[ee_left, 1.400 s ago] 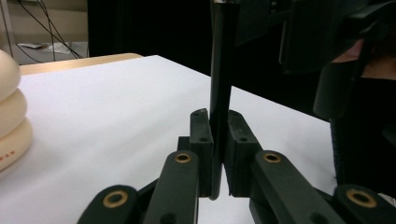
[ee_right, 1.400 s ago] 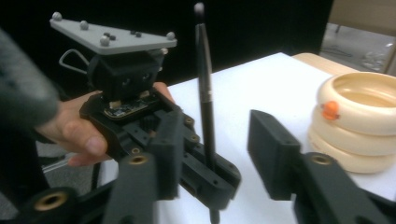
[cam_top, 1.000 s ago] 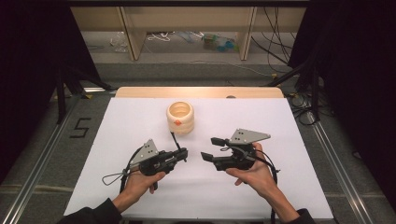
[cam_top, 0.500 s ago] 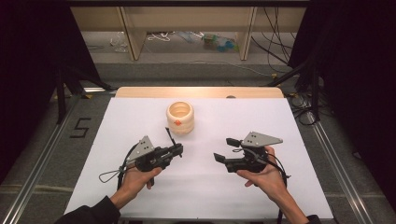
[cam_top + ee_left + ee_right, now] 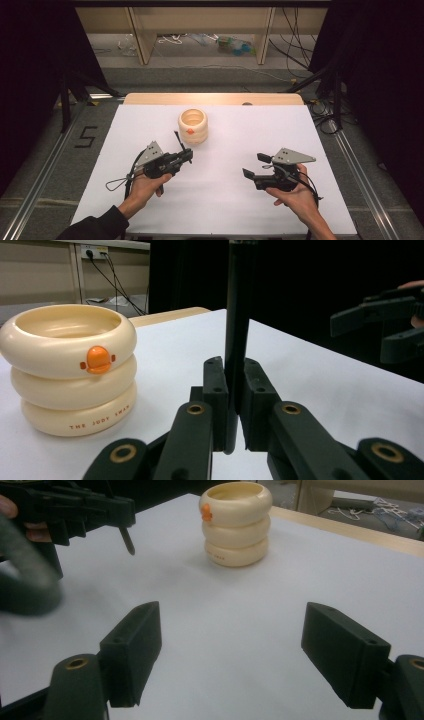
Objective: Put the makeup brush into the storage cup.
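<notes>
High view, read from left to right: the left gripper (image 5: 184, 155) sits left of centre, its jaws pinched tight on a thin black stick (image 5: 178, 139) that stands up and away from it toward the cream ringed cup (image 5: 193, 126) at upper centre of the white table (image 5: 225, 200). In the left gripper view the stick (image 5: 235, 335) rises straight between the two pads, and the cup (image 5: 70, 367) stands at the left of the frame, close but apart from the stick. I judge the pick-up done: the stick is in hand, but it has not reached the cup, so putting it in or at the cup is what remains.

At lower right of centre the right gripper (image 5: 256, 166) hangs over bare table with its jaws spread wide and nothing between them; in the right gripper view its pads stand far apart, with the cup (image 5: 236, 522) in the upper middle.

Against the earlier frames, the two grippers were close together below the cup; the right one has since drawn off to the right and toward the near edge, its jaws having just been opening, while the left has hardly moved.
</notes>
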`<move>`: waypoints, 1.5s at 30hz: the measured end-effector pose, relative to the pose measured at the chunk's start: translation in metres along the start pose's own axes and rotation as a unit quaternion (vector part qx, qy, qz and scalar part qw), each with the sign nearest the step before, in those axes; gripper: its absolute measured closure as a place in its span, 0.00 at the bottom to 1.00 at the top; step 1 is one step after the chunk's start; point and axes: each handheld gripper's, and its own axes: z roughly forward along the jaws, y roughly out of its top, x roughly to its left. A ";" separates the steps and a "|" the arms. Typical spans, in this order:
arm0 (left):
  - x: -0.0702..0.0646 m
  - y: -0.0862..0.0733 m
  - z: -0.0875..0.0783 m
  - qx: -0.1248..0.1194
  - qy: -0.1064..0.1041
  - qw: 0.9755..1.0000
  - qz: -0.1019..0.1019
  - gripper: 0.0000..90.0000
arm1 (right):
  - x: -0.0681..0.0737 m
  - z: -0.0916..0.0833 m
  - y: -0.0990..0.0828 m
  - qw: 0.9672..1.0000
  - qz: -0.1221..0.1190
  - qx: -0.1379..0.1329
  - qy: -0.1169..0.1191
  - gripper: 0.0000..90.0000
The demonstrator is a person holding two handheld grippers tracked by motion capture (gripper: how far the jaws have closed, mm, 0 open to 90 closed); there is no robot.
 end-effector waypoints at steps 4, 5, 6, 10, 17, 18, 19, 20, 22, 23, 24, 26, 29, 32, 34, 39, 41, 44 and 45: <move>0.003 0.005 0.001 -0.007 0.007 1.000 -0.004 0.93 | -0.001 -0.002 -0.005 1.000 0.005 0.002 -0.004 0.27; 0.005 0.007 0.001 -0.009 0.007 1.000 0.001 0.93 | -0.001 -0.003 -0.006 1.000 0.006 0.005 -0.007 0.27; 0.006 0.008 0.001 -0.009 0.007 1.000 0.002 0.93 | 0.000 -0.006 -0.006 1.000 0.014 0.016 -0.004 0.26; 0.011 0.014 0.003 -0.009 0.016 1.000 0.008 0.93 | -0.001 -0.006 -0.011 1.000 0.008 -0.007 -0.005 0.25; 0.028 0.020 0.009 -0.002 0.036 0.999 0.009 0.93 | -0.001 -0.014 -0.017 1.000 0.005 0.006 -0.020 0.23; 0.030 0.021 0.010 -0.002 0.039 0.999 0.010 0.93 | -0.002 -0.015 -0.018 1.000 0.004 0.004 -0.020 0.22; 0.032 0.022 0.011 -0.004 0.042 0.999 0.009 0.93 | -0.002 -0.017 -0.018 1.000 0.008 0.007 -0.022 0.22; 0.034 0.023 0.012 -0.001 0.043 0.999 0.009 0.93 | -0.003 -0.016 -0.020 1.000 0.006 -0.001 -0.023 0.22; 0.037 0.025 0.014 -0.001 0.048 0.999 0.009 0.93 | -0.003 -0.019 -0.021 1.000 0.010 0.004 -0.027 0.22; 0.038 0.026 0.015 -0.001 0.049 0.999 0.007 0.93 | -0.004 -0.020 -0.022 1.000 0.009 0.008 -0.028 0.22; 0.040 0.028 0.015 -0.001 0.049 0.999 0.008 0.93 | -0.003 -0.020 -0.023 1.000 0.018 0.004 -0.022 0.22; 0.042 0.031 0.016 -0.006 0.052 0.999 0.005 0.93 | -0.005 -0.022 -0.024 0.999 0.010 0.010 -0.033 0.22; 0.045 0.035 0.018 -0.001 0.048 0.999 0.004 0.93 | -0.005 -0.023 -0.026 0.999 0.004 0.009 -0.039 0.21; 0.046 0.038 0.021 -0.002 0.048 0.999 0.001 0.93 | -0.004 -0.023 -0.028 0.999 0.003 0.012 -0.041 0.20; 0.047 0.040 0.023 -0.003 0.047 0.999 0.003 0.93 | -0.004 -0.023 -0.030 0.999 0.005 0.019 -0.041 0.20; 0.051 0.046 0.029 0.001 0.050 0.999 0.005 0.93 | -0.006 -0.025 -0.031 0.999 0.005 0.018 -0.049 0.19; 0.052 0.049 0.032 0.000 0.051 0.999 0.003 0.93 | -0.005 -0.026 -0.032 0.999 0.011 0.020 -0.047 0.19; 0.056 0.054 0.036 0.003 0.055 0.998 0.005 0.93 | -0.006 -0.028 -0.033 0.998 0.003 0.020 -0.054 0.19; 0.058 0.055 0.038 0.000 0.059 0.998 0.001 0.93 | -0.006 -0.026 -0.034 0.999 0.006 0.010 -0.049 0.19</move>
